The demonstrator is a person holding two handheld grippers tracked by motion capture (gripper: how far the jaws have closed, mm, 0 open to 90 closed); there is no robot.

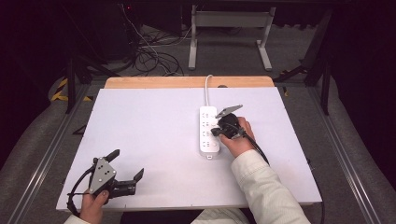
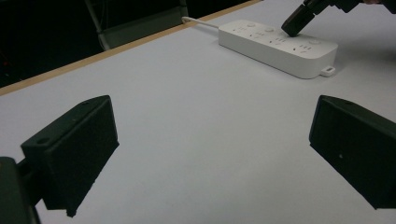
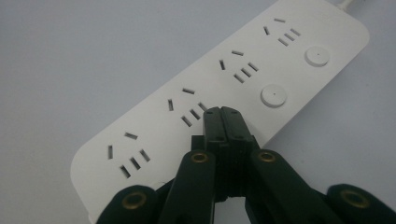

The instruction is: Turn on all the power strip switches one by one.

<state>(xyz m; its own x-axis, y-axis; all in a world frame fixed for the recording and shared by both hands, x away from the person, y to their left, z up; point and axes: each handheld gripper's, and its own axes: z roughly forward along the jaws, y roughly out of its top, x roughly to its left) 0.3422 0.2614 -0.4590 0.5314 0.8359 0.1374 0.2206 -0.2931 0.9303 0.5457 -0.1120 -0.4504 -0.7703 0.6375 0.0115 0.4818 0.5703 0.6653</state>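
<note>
Two black jaws of the right gripper (image 3: 223, 112) are pressed tight together, holding nothing, so one power strip (image 3: 219, 88) button can be pushed on the white table (image 1: 149, 135). Left gripper (image 1: 128, 173) is kept wide open, well apart.

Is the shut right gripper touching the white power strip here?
Touching: in the left gripper view, the right gripper has its closed tip set on top of the power strip, with no gap.

Bare table (image 1: 154, 140) all around; power strip (image 1: 208, 140) (right of centre) seemingly the lone obstacle.
</note>
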